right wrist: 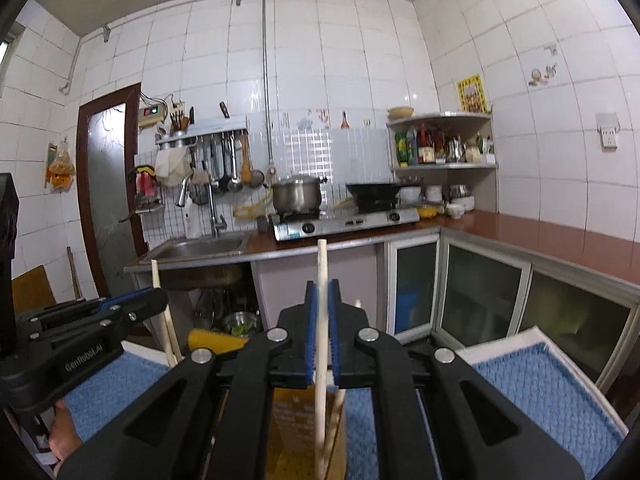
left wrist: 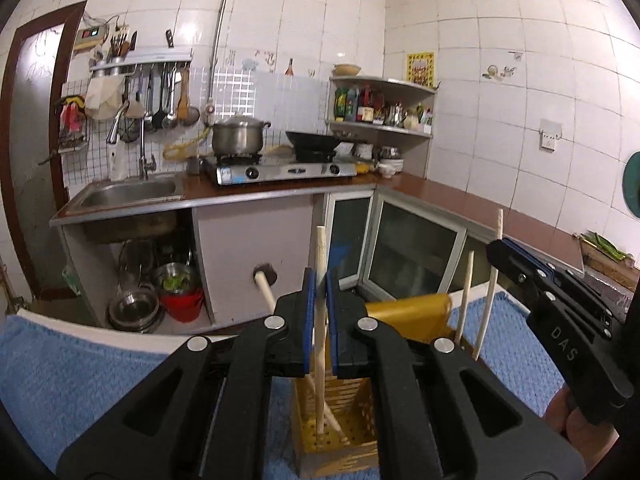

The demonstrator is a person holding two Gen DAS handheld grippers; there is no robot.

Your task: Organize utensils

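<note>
Both grippers — left (left wrist: 320,312), right (right wrist: 323,320) — point forward, each clamping an upright chopstick (left wrist: 320,264) above the yellow holder (left wrist: 340,432).

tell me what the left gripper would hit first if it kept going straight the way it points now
Past the chopstick it clamps, the left gripper points over the yellow holder and the towel edge. Beyond that is open floor space, so probably the pale cabinet front under the counter, though depth is unclear.
</note>
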